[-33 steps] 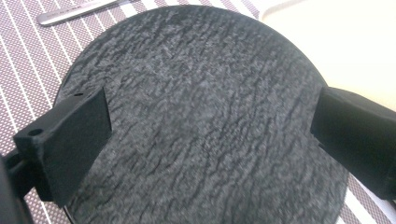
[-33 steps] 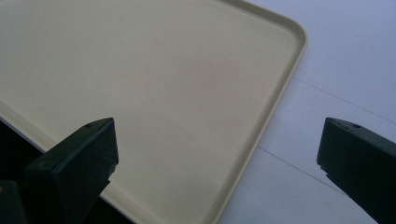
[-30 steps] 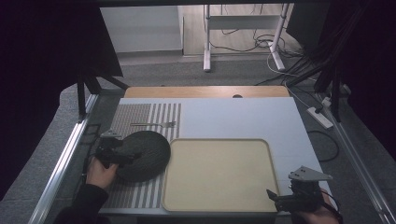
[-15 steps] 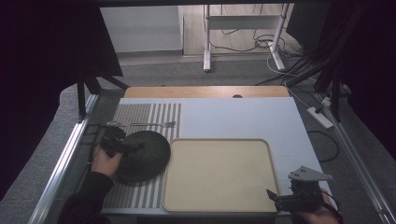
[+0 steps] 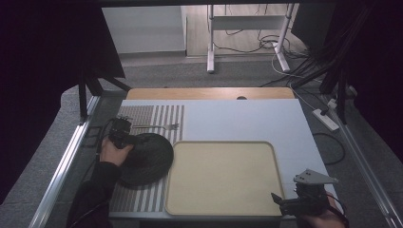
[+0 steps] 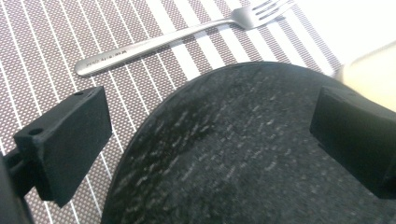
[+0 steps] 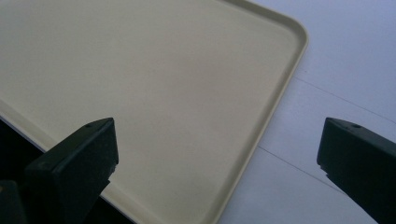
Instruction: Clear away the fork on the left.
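Here the left hand-held gripper [image 5: 119,133] sits over the far left edge of a dark round plate [image 5: 145,158], its jaws spread wide with nothing between them. In the left gripper view one jaw stands over the striped placemat [image 6: 42,42] and the other over the plate's right part, near the tray's corner; whether either jaw touches the plate is hard to judge from this angle. The plate lies flat on the placemat at the left of the worktop [image 5: 247,118], its right edge just beside the beige tray [image 5: 223,178]. A fork [image 6: 173,39] lies on the placemat just beyond the plate, tines toward the worktop's bare part. The right hand-held gripper [image 5: 304,199] hangs wide open at the tray's near right corner, one jaw over the tray, one over the bare worktop.
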### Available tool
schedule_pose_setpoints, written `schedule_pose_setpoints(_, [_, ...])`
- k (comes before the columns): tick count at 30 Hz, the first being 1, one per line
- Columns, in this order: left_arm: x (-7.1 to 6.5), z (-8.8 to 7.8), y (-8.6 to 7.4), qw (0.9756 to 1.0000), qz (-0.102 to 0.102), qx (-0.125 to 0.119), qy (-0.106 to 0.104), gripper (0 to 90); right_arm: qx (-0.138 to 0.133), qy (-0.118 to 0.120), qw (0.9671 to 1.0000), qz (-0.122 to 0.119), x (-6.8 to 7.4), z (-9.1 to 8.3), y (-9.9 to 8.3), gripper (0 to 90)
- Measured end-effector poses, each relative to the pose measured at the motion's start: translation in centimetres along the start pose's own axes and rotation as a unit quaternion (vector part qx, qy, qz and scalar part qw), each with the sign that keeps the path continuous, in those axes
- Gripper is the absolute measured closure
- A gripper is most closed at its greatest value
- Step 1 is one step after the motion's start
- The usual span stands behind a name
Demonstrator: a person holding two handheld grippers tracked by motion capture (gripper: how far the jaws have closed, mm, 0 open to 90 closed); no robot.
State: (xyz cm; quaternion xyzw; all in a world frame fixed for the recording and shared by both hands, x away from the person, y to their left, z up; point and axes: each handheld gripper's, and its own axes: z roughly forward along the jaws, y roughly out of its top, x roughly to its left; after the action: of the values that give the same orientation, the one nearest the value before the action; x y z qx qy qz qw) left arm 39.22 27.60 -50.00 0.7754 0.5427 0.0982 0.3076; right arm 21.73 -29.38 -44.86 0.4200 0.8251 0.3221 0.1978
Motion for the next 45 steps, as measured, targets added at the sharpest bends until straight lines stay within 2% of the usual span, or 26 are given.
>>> schedule_pose_setpoints(10, [1.2, 1.4, 1.5, 0.9999, 0.007, 0.005, 0.015, 0.0, 0.001, 0.001, 1.0, -0.001, 0.0, 0.0, 0.0, 0.0])
schedule_pose_setpoints(21, [3.1, 3.4, 3.4, 0.9996, -0.003, 0.01, 0.028, 0.1, 0.003, 0.001, 1.0, -0.001, 0.0, 0.0, 0.0, 0.0])
schedule_pose_setpoints(23, [3.2, 3.4, 3.7, 0.9995, -0.005, 0.01, 0.029, 2.9, 0.002, 0.001, 1.0, -0.001, 0.0, 0.0, 0.0, 0.0])
schedule_pose_setpoints(24, [3.3, 3.4, 3.7, 0.9996, -0.008, 0.01, 0.026, 9.7, 0.002, 0.002, 1.0, -0.001, 0.0, 0.0, 0.0, 0.0])
schedule_pose_setpoints(25, [3.5, 3.4, 3.8, 0.9997, -0.012, 0.009, 0.018, 9.7, 0.002, 0.002, 1.0, -0.001, 0.0, 0.0, 0.0, 0.0])
schedule_pose_setpoints(27, [3.7, 3.3, 4.0, 0.9998, -0.013, 0.007, 0.011, 22.5, 0.002, 0.002, 1.0, -0.001, 0.0, 0.0, 0.0, 0.0])
schedule_pose_setpoints(32, [4.4, 2.9, 4.5, 0.9996, -0.016, -0.001, 0.022, 59.6, 0.003, 0.003, 1.0, -0.002, 0.0, 0.0, 0.0, 0.0])
schedule_pose_setpoints(35, [4.8, 3.2, 4.8, 0.9994, -0.009, 0.005, 0.034, 83.9, 0.003, 0.003, 1.0, -0.002, 0.0, 0.0, 0.0, 0.0])
schedule_pose_setpoints(36, [4.9, 3.5, 4.8, 0.9992, -0.007, 0.011, 0.039, 88.9, 0.003, 0.003, 1.0, -0.002, 0.0, 0.0, 0.0, 0.0])
schedule_pose_setpoints(38, [5.1, 4.0, 5.0, 0.9989, -0.007, 0.021, 0.041, 89.0, 0.003, 0.004, 1.0, -0.002, 0.0, 0.1, 0.0, 0.0])
schedule_pose_setpoints(45, [5.6, 5.3, 5.3, 0.9959, -0.005, 0.043, 0.079, 89.0, 0.003, 0.003, 1.0, -0.002, 0.0, 0.0, 0.0, 0.0])
